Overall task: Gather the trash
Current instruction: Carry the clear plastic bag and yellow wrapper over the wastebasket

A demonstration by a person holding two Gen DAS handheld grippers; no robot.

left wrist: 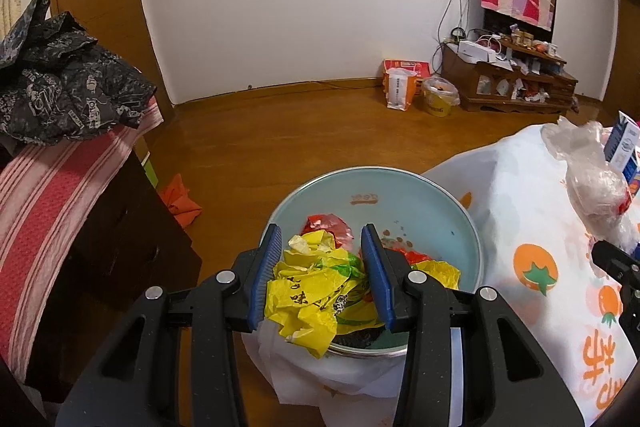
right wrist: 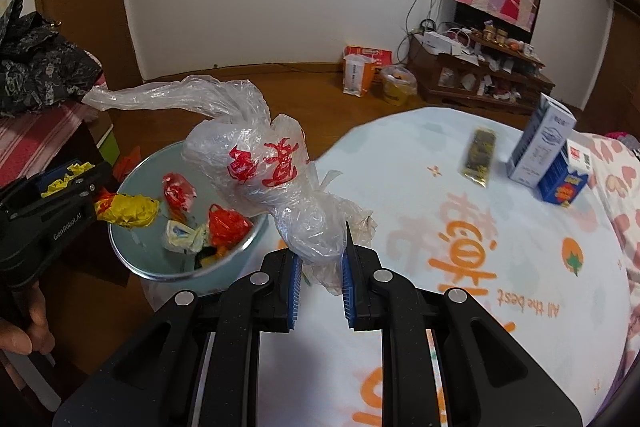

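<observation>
Yellow wrapper point(left wrist: 308, 291) sits pinched in the left tongs point(left wrist: 320, 275), directly above the open bin point(left wrist: 460, 223), so release needs only a drop. The right tongs point(right wrist: 320, 283) grip the lower end of a clear plastic bag point(right wrist: 256, 163); its long axis rises up and leftward, leaning over the bin's rim from the table point(right wrist: 400, 163) side.
</observation>
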